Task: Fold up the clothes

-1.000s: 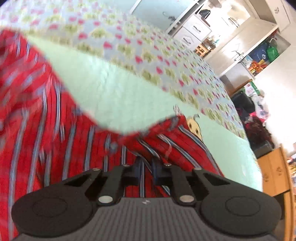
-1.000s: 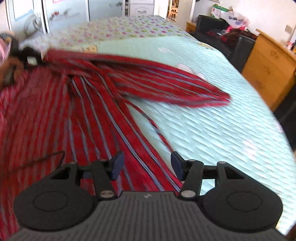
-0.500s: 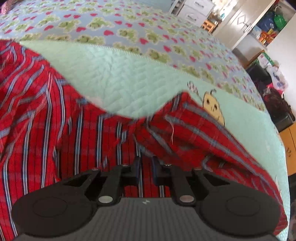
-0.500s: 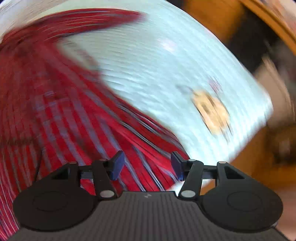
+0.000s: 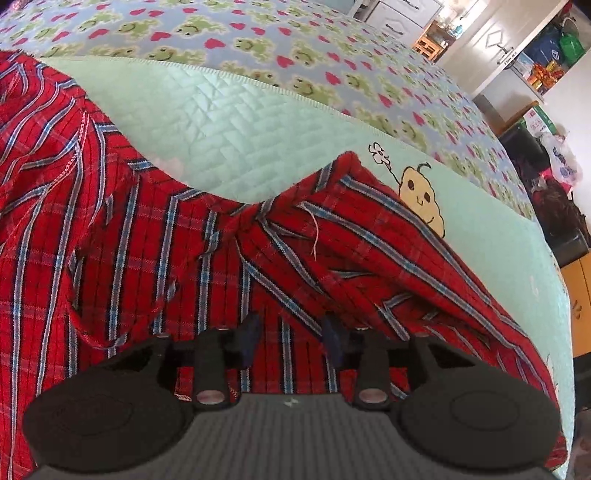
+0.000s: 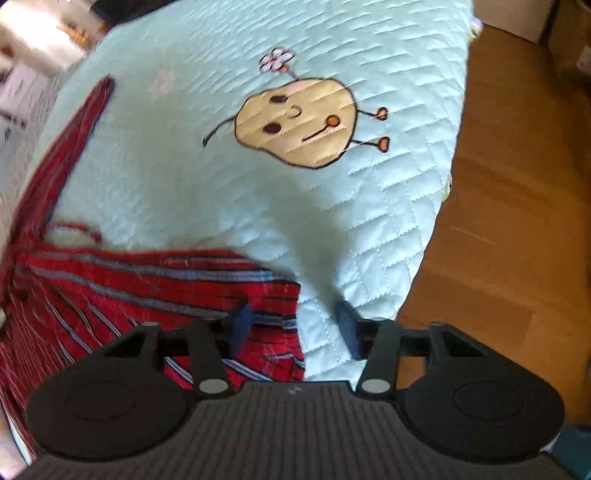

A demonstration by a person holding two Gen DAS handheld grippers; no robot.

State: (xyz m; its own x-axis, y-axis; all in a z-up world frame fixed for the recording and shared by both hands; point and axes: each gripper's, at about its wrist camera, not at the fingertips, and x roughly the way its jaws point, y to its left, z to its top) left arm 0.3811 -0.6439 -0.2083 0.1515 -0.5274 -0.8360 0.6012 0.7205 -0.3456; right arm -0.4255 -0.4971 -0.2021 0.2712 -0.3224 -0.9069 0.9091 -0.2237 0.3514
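A red plaid garment [image 5: 155, 236] with blue and white stripes lies rumpled on a pale green quilted bedspread [image 5: 221, 122]. My left gripper [image 5: 291, 332] hovers just over the cloth, its jaws open with nothing pinched between them. In the right wrist view the same garment [image 6: 147, 280] fills the lower left, one long strip [image 6: 74, 136] running up the left side. My right gripper [image 6: 291, 325] is open right above the garment's corner edge, its left pad [image 6: 240, 321] over the cloth and its right pad [image 6: 345, 317] over bare quilt.
The quilt shows a yellow cartoon figure [image 6: 295, 122] and, further off, a frog-and-heart blanket [image 5: 258, 48]. The bed edge drops to a wooden floor [image 6: 517, 221] on the right. White drawers [image 5: 402, 18], a black seat [image 5: 554, 206] and a wooden cabinet [image 5: 580, 295] stand beyond the bed.
My left gripper has opened and let go of the plaid cloth, which now lies on the quilt. My right gripper stayed open and swung toward the bed edge, over the garment's corner.
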